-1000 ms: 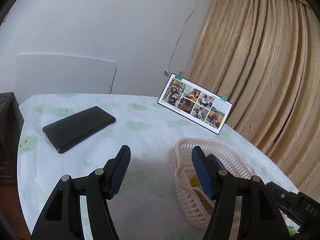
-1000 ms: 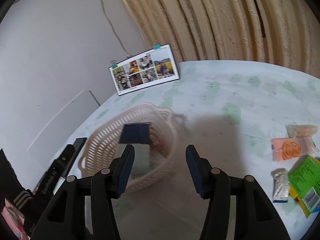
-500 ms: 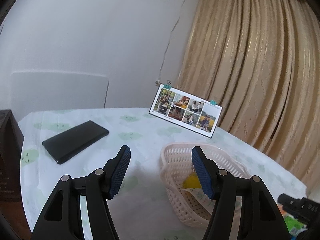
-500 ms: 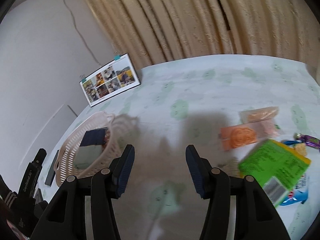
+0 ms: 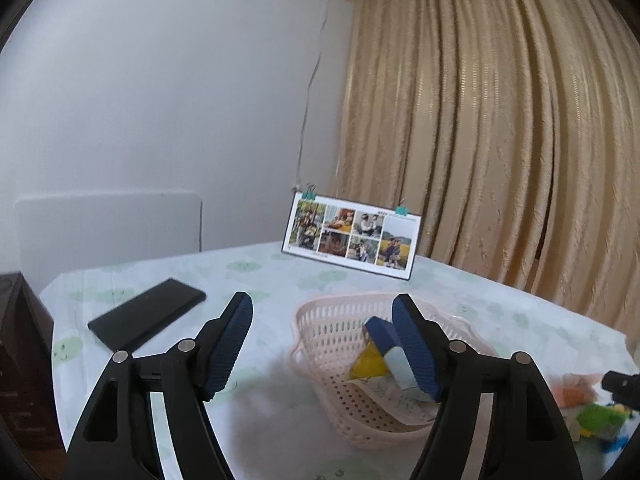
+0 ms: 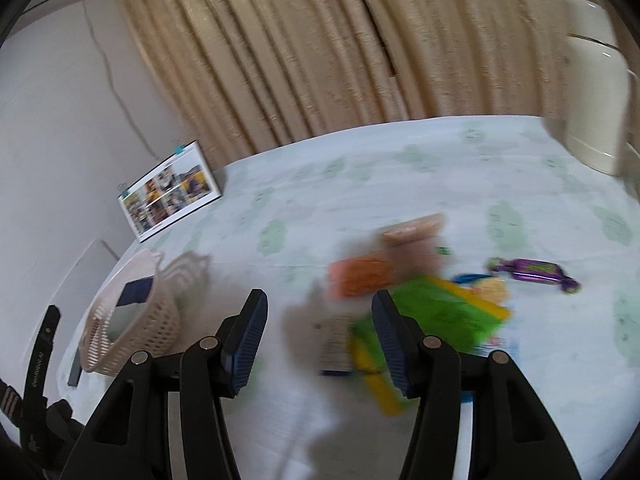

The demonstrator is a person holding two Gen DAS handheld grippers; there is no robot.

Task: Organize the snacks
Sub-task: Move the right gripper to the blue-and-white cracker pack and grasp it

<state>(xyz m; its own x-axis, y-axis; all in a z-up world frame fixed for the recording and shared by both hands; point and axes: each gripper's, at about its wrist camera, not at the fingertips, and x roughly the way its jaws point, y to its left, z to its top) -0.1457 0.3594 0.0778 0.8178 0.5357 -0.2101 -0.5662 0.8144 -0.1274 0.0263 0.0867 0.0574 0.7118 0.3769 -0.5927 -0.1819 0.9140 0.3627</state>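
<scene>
A pale pink plastic basket point(image 5: 332, 320) point(image 6: 136, 320) stands on the table and holds a blue-and-white packet point(image 5: 380, 332) and a yellow packet point(image 5: 368, 362). My left gripper point(image 5: 322, 344) hangs open just in front of the basket, nothing between its fingers. My right gripper point(image 6: 318, 340) is open above the tablecloth, left of a blurred pile of snacks: a green packet point(image 6: 440, 312), an orange packet point(image 6: 360, 276), a tan packet point(image 6: 412, 232) and a purple wrapped candy point(image 6: 532, 270). The same pile point(image 5: 592, 412) shows at the left wrist view's right edge.
A black phone point(image 5: 148, 314) lies left of the basket. A photo calendar point(image 5: 352, 236) point(image 6: 170, 192) stands at the table's back before a beige curtain point(image 5: 500, 140). A cream thermos jug point(image 6: 596, 80) stands at the far right. Dark furniture point(image 5: 20, 360) borders the table's left.
My right gripper has swung rightward from the basket to the snack pile, which now lies close ahead. My left gripper has drawn back and tilted up, still open.
</scene>
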